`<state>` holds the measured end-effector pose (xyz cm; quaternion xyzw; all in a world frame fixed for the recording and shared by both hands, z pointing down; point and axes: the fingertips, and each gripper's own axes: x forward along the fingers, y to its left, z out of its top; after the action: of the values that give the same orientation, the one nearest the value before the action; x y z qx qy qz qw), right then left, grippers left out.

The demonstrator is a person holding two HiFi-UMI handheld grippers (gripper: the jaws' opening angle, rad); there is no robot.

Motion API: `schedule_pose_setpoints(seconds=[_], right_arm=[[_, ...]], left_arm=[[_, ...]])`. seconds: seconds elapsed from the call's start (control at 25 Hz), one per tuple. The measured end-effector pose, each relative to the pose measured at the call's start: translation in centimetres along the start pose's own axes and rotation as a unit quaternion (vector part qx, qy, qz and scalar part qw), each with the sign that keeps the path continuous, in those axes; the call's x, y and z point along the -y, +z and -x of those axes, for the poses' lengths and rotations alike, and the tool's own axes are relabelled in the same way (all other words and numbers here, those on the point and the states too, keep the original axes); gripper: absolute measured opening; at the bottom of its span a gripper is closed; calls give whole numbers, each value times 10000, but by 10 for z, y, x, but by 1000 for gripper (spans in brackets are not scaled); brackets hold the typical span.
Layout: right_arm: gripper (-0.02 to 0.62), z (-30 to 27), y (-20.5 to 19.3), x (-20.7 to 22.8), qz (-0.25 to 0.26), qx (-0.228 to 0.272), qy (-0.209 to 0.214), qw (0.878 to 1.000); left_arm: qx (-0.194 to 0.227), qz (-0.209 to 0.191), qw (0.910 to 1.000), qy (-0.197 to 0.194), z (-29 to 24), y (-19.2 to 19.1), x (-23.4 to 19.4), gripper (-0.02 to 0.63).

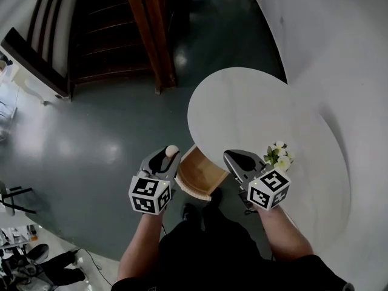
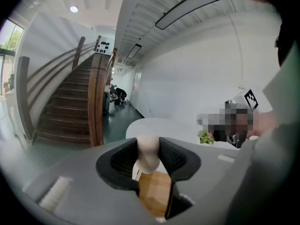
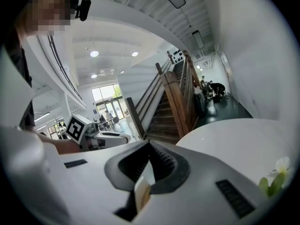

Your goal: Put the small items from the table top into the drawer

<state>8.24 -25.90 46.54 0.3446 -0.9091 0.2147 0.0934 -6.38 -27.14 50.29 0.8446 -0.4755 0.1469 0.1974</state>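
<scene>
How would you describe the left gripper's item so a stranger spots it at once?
Find the round white table, then the open wooden drawer at its edge. Left of it, the left gripper clamps a smooth cream knob-shaped piece, unlike the leafy flowers.

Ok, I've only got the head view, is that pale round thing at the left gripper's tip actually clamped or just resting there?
Observer: Clamped; the left gripper view shows the pale round piece pressed between both pads of the left gripper.
Operator: And the other one's jaws?
Observer: Its own view shows the right gripper with jaws together, nothing between them.
Operator: What's under the left one?
Observer: Through its jaws the open wooden drawer shows just beneath the piece.
</scene>
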Motion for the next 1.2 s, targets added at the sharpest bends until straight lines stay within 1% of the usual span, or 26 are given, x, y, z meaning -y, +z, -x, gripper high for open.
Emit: schedule_pose_setpoints(seconds=[0.16,0.36,0.56,0.8,0.88,1.04,1.12,1.2], right_arm=[[9,0,-21,-14,-49,-110,-80,9999],[9,-2,-47,-35,-54,-345,-174,9992],[9,-11,-63,-58,-70,-494,-193,9986],[9,-13,-96,-56,-74,-640,-323,9974],[9,-14,-108,-53,-141,-688,-337,9970],[9,-16,-130,-44,-302,-747,-411,9959],[9,-15,-137,-43,-376,-780,-442,9953],[9,-14,-145,-39,-456,-803,-472,9946]], left_arm=[[14,-2,9999,-115,6,-19,3,147],[-20,141,9996,-226,15,-47,1,147],[-193,170,9991,-351,28,-68,-4,147],[-535,35,9967,-606,15,-100,9,147],[-703,-37,9950,-710,7,-112,16,147],[-1078,-318,9891,-949,-15,-131,29,149],[-1244,-486,9850,-1090,-22,-138,36,149],[-1438,-744,9792,-1226,-32,-148,40,149]])
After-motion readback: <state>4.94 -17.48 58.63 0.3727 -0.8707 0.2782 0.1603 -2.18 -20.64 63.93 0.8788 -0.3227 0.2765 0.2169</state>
